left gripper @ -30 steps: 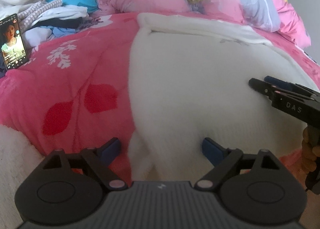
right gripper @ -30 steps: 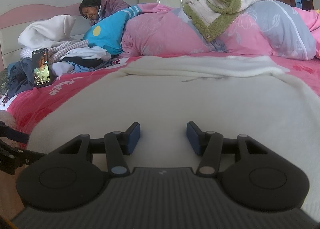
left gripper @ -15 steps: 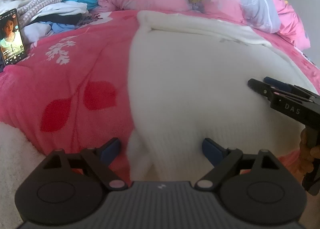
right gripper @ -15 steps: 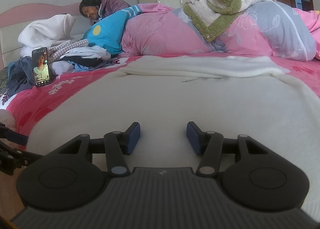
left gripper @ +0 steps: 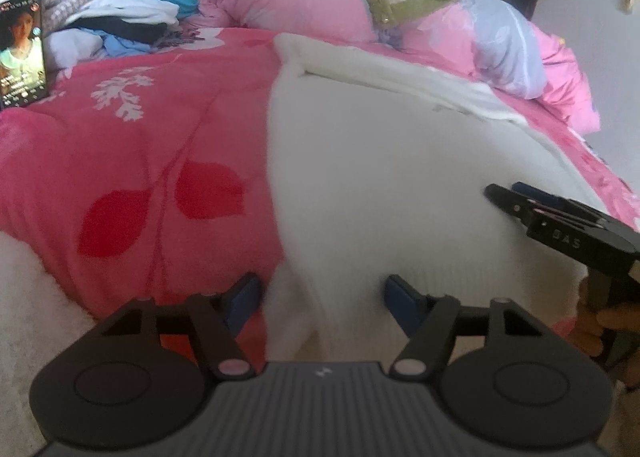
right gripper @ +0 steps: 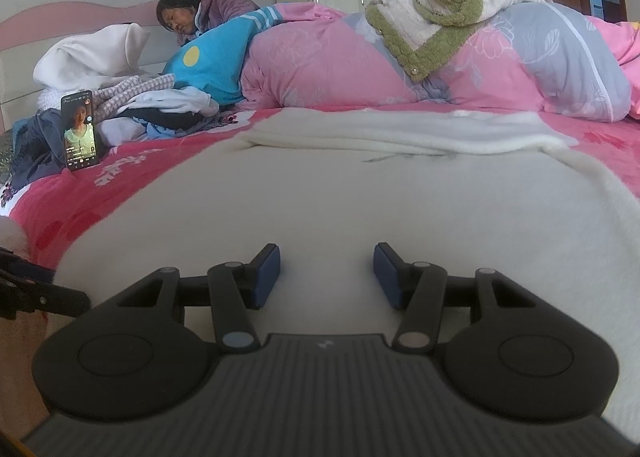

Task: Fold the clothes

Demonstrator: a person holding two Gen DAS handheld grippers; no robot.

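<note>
**Closing In on the Hem**

Spread flat across the pink bedspread point(left gripper: 140, 161): a white sweater point(left gripper: 392, 177), near hem toward the cameras. Straddling that hem's left corner, left gripper point(left gripper: 320, 297), jaws just now narrowing on the knit but not yet pinching. Further right along the same hem, right gripper point(right gripper: 326, 275), half open over the cloth, gripping nothing. Likely step: taking hold for a first fold. Needed next: both pinches firm, then an even lift toward the collar.

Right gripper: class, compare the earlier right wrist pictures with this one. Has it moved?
No. The right gripper sits over the same spot of the white garment, and the phone keeps its place in the view.
</note>
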